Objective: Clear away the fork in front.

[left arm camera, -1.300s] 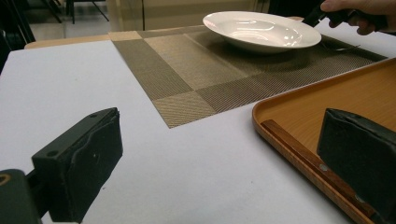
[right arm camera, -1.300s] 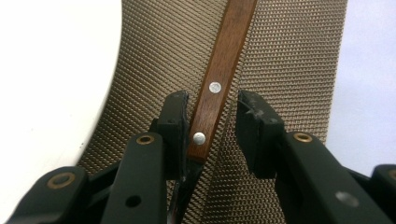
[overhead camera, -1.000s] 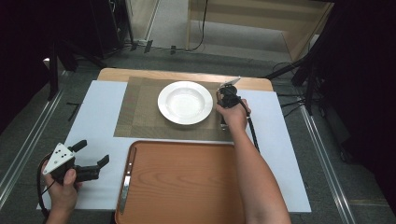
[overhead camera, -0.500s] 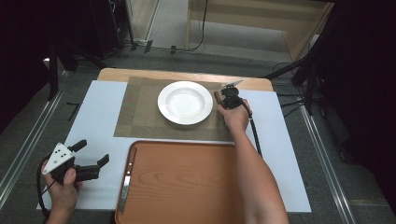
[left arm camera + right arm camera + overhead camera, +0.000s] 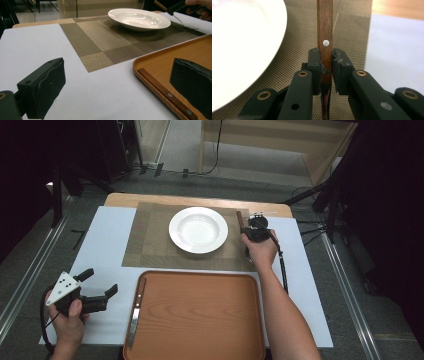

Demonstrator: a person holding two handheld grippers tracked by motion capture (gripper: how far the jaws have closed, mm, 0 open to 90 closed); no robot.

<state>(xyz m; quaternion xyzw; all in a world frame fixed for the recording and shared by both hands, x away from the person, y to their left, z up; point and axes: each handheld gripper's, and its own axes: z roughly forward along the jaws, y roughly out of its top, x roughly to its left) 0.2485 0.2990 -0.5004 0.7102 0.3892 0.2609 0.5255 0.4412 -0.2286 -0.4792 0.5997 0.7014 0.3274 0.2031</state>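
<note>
My right gripper (image 5: 255, 228) (image 5: 326, 58) is shut on a wooden-handled utensil (image 5: 239, 220) (image 5: 325, 25), held just right of the white plate (image 5: 198, 229) (image 5: 242, 50) over the woven placemat (image 5: 150, 240). Its brown riveted handle points away between the pads. In the left gripper view the utensil's metal end (image 5: 179, 20) dips toward the mat beside the plate (image 5: 138, 18). My left gripper (image 5: 101, 281) (image 5: 117, 85) stands open, with nothing between its jaws, low over the white sheet at the near left.
A wooden tray (image 5: 200, 320) (image 5: 175, 52) lies at the near centre, with a wooden-handled knife (image 5: 136, 312) (image 5: 165, 93) along its left edge. A white sheet (image 5: 100, 245) covers the table. Beyond the table's far edge are cables and stands on the floor.
My right gripper has shifted a little to the right and toward the near side with the utensil in it. The left gripper has stayed put.
</note>
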